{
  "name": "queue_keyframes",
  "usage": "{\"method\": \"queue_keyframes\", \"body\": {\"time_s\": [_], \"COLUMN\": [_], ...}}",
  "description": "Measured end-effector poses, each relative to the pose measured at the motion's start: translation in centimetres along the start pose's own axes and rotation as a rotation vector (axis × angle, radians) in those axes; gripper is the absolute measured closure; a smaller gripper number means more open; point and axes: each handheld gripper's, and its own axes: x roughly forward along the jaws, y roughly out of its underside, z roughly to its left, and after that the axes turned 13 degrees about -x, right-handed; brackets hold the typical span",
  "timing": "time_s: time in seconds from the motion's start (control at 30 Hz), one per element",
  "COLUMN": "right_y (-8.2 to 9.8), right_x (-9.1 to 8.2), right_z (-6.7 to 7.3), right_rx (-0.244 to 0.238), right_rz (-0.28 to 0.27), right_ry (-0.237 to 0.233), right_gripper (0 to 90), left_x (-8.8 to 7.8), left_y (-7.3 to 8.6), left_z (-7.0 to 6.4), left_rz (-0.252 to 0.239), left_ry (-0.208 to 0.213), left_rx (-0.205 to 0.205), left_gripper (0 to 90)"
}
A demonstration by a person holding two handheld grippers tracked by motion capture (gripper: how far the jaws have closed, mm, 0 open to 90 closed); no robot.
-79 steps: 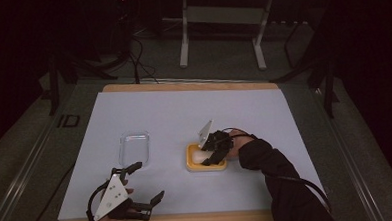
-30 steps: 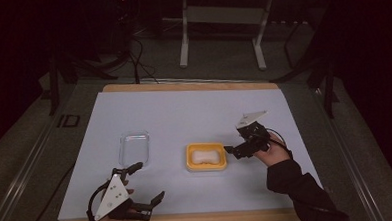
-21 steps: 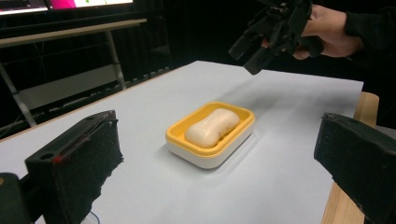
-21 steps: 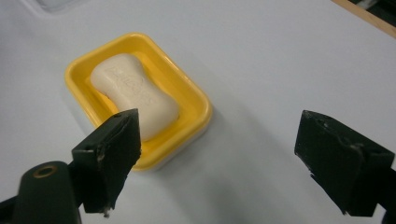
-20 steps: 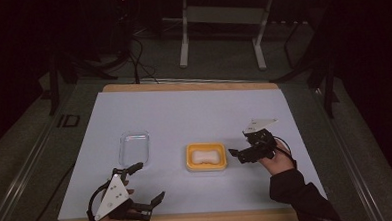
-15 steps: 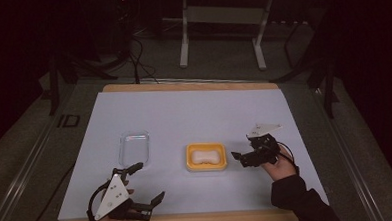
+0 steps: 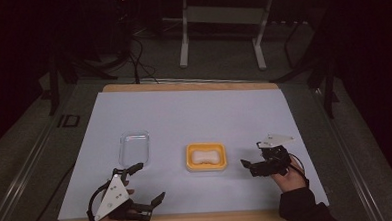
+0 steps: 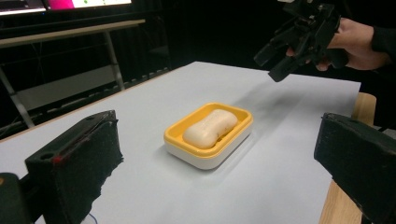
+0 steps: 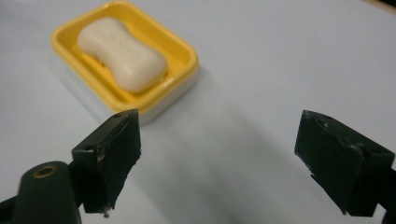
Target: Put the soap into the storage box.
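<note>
Jaws spread wide, empty, on left gripper [image 7: 143,182] at near edge, unmoved. Right gripper [image 7: 253,158] likewise agape, now withdrawn right of yellow soap dish [image 7: 206,157]. Soap bar [image 7: 206,156] left lying inside, mid-table. Clear tray [image 7: 134,147] beyond left gripper.

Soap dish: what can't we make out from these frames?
- Soap dish underside: hidden by its own body in the left gripper view.
- Soap texture: too small in the high view.
- Clear lid rim detail: too small and transparent, high view.
- Dish far edge: blurred, right gripper view.
</note>
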Motion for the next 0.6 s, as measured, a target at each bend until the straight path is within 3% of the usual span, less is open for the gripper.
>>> {"method": "queue_keyframes", "body": {"time_s": [0.27,0.6], "right_y": [1.2,1.4], "right_x": [-0.6,-0.3], "right_z": [-0.1,-0.2], "right_rx": [0.019,0.019], "right_rz": [0.008,0.003], "right_ry": [0.02,0.011], "right_gripper": [14.2,14.0], "left_x": [0.0,0.1], "left_y": [0.0,0.0], "left_z": [0.0,-0.1], "left_rz": [0.002,0.007], "left_ry": [0.0,0.004], "left_rx": [0.002,0.001], "left_gripper": [0.7,0.7]}}
